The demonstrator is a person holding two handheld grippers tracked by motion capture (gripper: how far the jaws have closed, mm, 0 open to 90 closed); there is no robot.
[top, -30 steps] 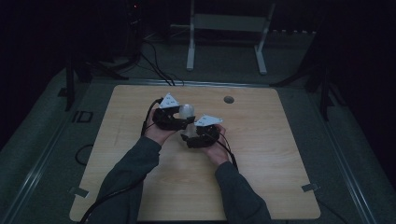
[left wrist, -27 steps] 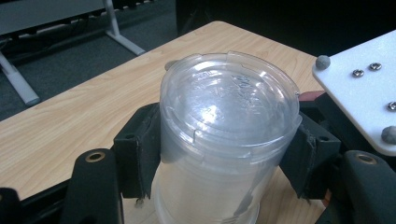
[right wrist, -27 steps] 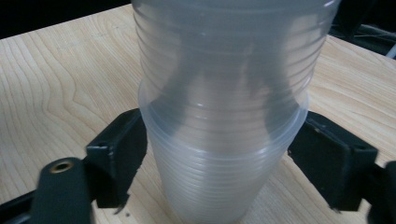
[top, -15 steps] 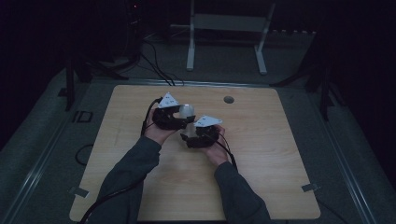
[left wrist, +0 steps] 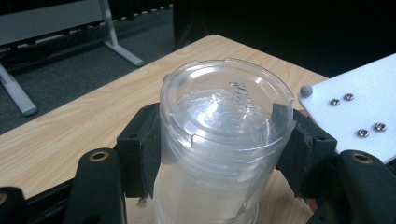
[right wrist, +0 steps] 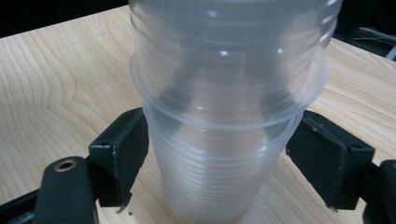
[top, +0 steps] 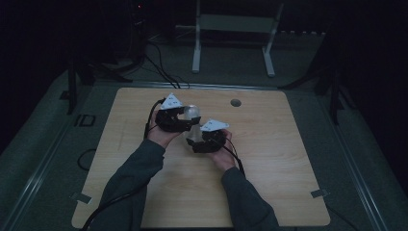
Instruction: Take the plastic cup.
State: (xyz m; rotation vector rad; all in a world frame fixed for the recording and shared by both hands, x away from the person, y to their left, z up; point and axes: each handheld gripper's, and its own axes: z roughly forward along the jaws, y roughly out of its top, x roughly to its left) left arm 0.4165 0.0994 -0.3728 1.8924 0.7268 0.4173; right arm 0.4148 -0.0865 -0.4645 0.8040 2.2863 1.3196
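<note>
A stack of clear plastic cups (top: 194, 121) hangs over the middle of the wooden table (top: 269, 159), held between both grippers. In the left gripper view a cup's flat end (left wrist: 224, 107) faces the camera. My left gripper (left wrist: 217, 149) has just been closing, and its pads (left wrist: 137, 154) now press on that cup's sides. The right gripper view has ribbed nested cups (right wrist: 224, 177) under a wider rimmed part (right wrist: 229, 56). My right gripper (right wrist: 224, 158) has closed a little and grips the narrower cups. From above, the left gripper (top: 185, 114) sits behind the right gripper (top: 196, 137).
A small round hole (top: 235, 102) lies in the table behind the hands. A white-legged stand (top: 235, 24) and cables (top: 159, 62) are on the floor beyond the far edge. The right gripper's white plate (left wrist: 355, 112) is close beside the cup.
</note>
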